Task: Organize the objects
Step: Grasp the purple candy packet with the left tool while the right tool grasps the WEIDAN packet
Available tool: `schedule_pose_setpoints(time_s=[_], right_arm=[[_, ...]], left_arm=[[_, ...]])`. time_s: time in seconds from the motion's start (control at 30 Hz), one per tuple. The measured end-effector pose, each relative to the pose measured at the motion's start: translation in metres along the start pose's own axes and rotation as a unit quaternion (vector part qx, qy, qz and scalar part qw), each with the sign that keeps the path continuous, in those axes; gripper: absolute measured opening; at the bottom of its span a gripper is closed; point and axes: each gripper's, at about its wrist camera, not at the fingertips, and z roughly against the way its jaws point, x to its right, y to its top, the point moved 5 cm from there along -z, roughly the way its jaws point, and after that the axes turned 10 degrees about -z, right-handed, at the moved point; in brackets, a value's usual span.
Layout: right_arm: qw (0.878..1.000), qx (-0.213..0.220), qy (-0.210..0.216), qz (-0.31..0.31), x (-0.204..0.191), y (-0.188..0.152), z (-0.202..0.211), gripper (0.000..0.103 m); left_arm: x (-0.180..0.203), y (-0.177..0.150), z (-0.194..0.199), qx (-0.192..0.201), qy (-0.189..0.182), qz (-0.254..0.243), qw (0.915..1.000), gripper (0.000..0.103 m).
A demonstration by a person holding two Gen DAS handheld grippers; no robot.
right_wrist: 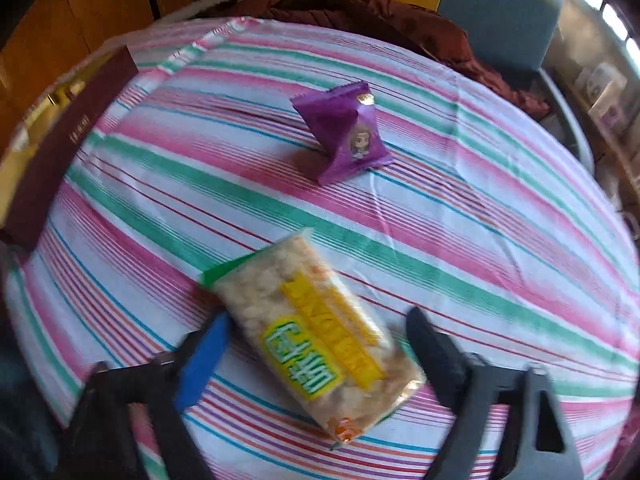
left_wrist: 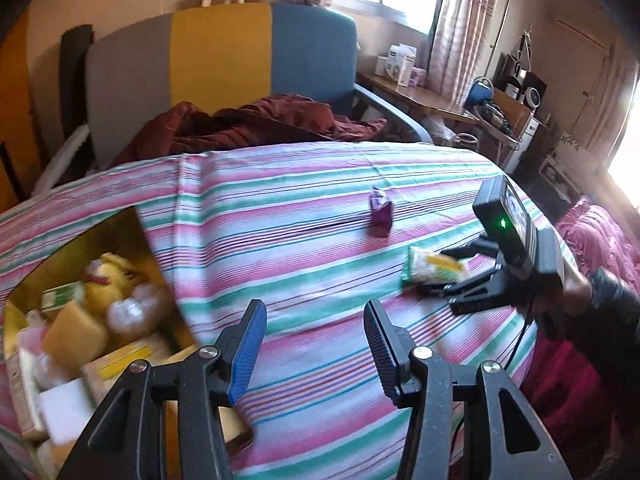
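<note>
Nearly sorted, two packets left on the tabletop.
Box (left_wrist: 80, 320) already crammed full; right tongs (right_wrist: 316, 344) spread astride rice-cracker packet (right_wrist: 312, 344), not yet pinching; purple packet (right_wrist: 344, 136) waiting beyond; left tongs (left_wrist: 316, 344) apart, empty.

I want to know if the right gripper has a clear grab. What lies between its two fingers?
The rice cracker packet lies on the striped cloth between the right gripper fingers; the right wrist view shows gaps either side.
</note>
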Motion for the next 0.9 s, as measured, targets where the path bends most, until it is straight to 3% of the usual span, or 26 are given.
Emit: schedule_pose_setpoints(time_s=[0.1, 0.13, 0.43, 0.63, 0.9], right_arm=[[1.000, 0.004, 0.004, -0.001, -0.007, -0.005, 0.005, 0.052], [1.000, 0.003, -0.001, -0.006, -0.006, -0.007, 0.006, 0.051], [0.999, 0.008, 0.008, -0.037, 0.005, -0.006, 0.005, 0.052], [0.999, 0.009, 0.016, -0.041, 0.006, -0.003, 0.004, 0.052], [0.999, 0.013, 0.018, -0.043, 0.006, 0.000, 0.003, 0.055]], left_arm=[[0.010, 0.016, -0.022, -0.010, -0.013, -0.006, 0.9998, 0.051], [0.015, 0.022, -0.030, -0.011, -0.018, -0.010, 0.9997, 0.051], [0.046, 0.067, -0.116, -0.048, -0.058, -0.012, 0.9971, 0.051], [0.057, 0.095, -0.160, -0.047, -0.085, -0.008, 0.9952, 0.051], [0.068, 0.109, -0.211, -0.066, -0.103, -0.013, 0.9924, 0.051]])
